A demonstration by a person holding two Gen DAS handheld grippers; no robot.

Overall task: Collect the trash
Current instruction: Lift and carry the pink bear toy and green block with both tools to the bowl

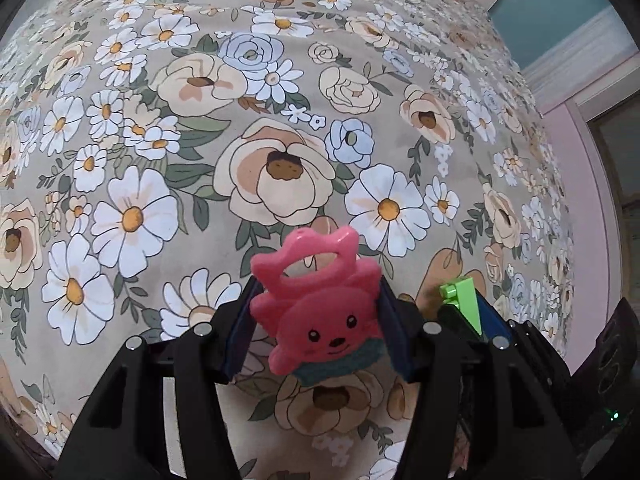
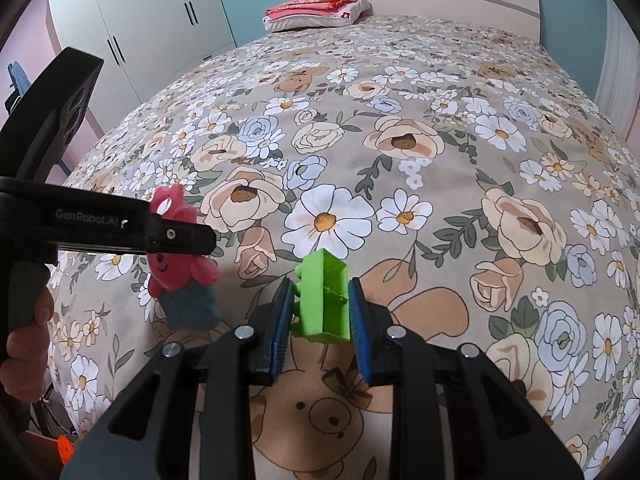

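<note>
My left gripper (image 1: 316,312) is shut on a pink animal-faced toy (image 1: 320,300) with a loop handle and a teal collar, held above the flowered bedspread (image 1: 280,120). In the right wrist view the same pink toy (image 2: 176,264) hangs at the left under the left gripper's black finger (image 2: 180,236). My right gripper (image 2: 320,304) is shut on a green plastic block (image 2: 322,296), its blue pads (image 2: 280,320) pressing both sides. The green block (image 1: 460,296) also shows at the right edge of the left wrist view, just beside the left gripper.
A bed with a floral and bear-print cover (image 2: 440,160) fills both views. Folded pink clothes on a pillow (image 2: 320,8) lie at the headboard. A white wardrobe (image 2: 140,20) stands to the left. A hand (image 2: 24,340) holds the left tool.
</note>
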